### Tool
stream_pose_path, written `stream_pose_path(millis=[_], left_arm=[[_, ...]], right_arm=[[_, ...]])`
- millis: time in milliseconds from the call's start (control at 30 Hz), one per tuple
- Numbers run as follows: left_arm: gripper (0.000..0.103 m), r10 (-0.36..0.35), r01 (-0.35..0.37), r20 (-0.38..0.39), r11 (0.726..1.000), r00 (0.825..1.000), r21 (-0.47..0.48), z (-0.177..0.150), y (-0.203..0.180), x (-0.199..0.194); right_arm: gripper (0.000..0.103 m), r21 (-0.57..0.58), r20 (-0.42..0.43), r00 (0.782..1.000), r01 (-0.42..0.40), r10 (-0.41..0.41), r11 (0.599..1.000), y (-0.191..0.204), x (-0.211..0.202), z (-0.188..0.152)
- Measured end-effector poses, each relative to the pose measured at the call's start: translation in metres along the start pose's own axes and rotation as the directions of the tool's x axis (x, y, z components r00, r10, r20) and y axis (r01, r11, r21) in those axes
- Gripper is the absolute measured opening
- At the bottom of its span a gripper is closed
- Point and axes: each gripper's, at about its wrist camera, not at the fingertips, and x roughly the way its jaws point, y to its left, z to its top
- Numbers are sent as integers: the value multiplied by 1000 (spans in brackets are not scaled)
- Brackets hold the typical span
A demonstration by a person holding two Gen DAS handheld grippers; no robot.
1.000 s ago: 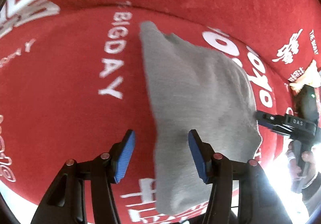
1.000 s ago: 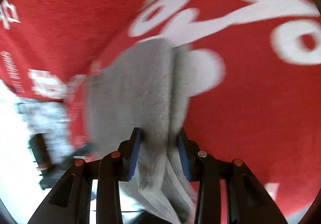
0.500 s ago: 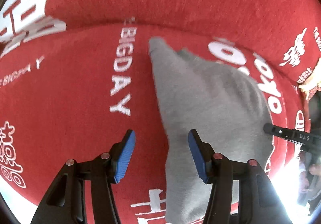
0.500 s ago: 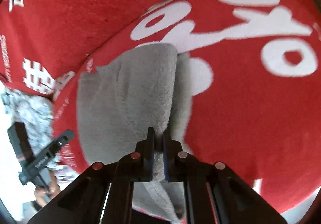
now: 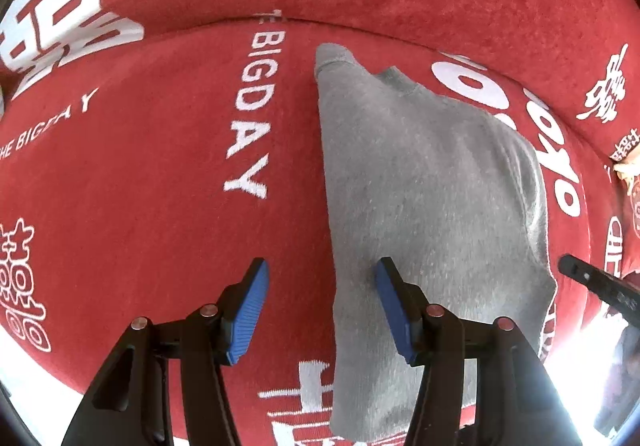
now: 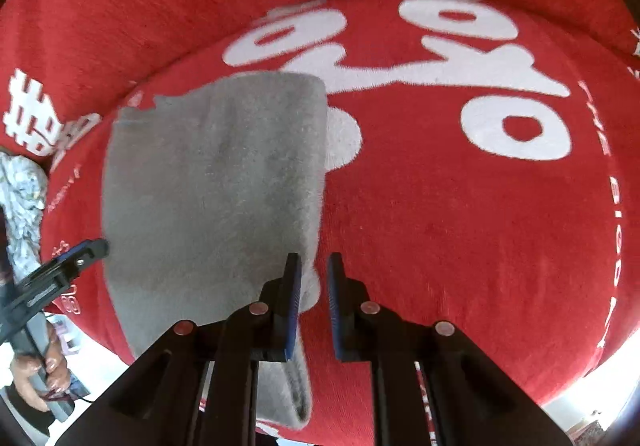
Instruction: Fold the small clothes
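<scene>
Half a second ago our right gripper (image 6: 312, 298) pinched the near right edge of the grey garment (image 6: 212, 198); now its jaws are parting, released, with the cloth's edge just left of the gap and behind the left pad, nothing pressed between. One second ago a thick bunched fold stood between those pads; since then the garment has settled flat. Our left gripper (image 5: 320, 306) has kept its blue ribbed pads half apart, gripping nothing: its right pad (image 5: 394, 310) hangs over the garment's left margin, its left pad over bare cloth.

Fuzzy, soft and fleece-like, the grey garment (image 5: 432, 214) lies in a long folded slab on the red cover (image 5: 160, 186), a napped plush fabric woven with white lettering and characters. Its long axis runs near to far. In the left wrist view the far end narrows to a ribbed cuff-like tip pointing away at the far left, with a ribbed collar-like edge just to its right. The near end hangs past the cover's edge.

At the left of the right wrist view, a person's hand (image 6: 36, 370) holds the left gripper's handle.
</scene>
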Motion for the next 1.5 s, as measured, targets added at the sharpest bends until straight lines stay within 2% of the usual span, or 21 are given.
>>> stream_pose_path(millis=[167,267,467,733,800,1267,1333,1367,1400,1467,1500], left_arm=[[57,15,-15,-12,1000,1000,-11,-7,-1,-3],[57,25,-24,-18,1000,1000,4,-10,-4,-5],[57,30,-30,-26,999,999,18,-17,-7,-6],[57,57,-55,-50,998,997,41,-20,-9,-8],[57,66,-63,-66,997,996,47,-24,-11,-9],[57,94,-88,-109,994,990,60,-56,-27,-48],[57,84,-77,-107,995,991,64,-58,-30,-57],[59,95,-87,-105,993,990,74,-60,-32,-63],[76,105,-96,-104,992,989,84,-60,-35,-68],[94,114,-105,-83,990,990,99,-61,-38,-82],[94,117,-110,-69,989,991,102,-61,-39,-89]], right_arm=[[13,-51,2,999,-39,39,998,23,-5,-20],[13,-69,-28,999,-28,26,997,26,6,-26],[13,14,-72,996,-54,55,998,16,31,-18],[13,6,-90,995,-30,31,1000,18,29,-23],[18,25,-112,994,-6,9,1000,16,27,-29],[19,73,-133,991,20,-10,997,15,-25,-51],[26,70,-140,990,18,-8,997,18,-32,-50],[41,69,-148,989,16,-6,998,20,-35,-50],[52,65,-152,988,15,-5,998,23,-39,-49],[54,46,-146,989,26,-19,999,29,-48,-48],[54,33,-147,989,35,-30,999,34,-52,-48]])
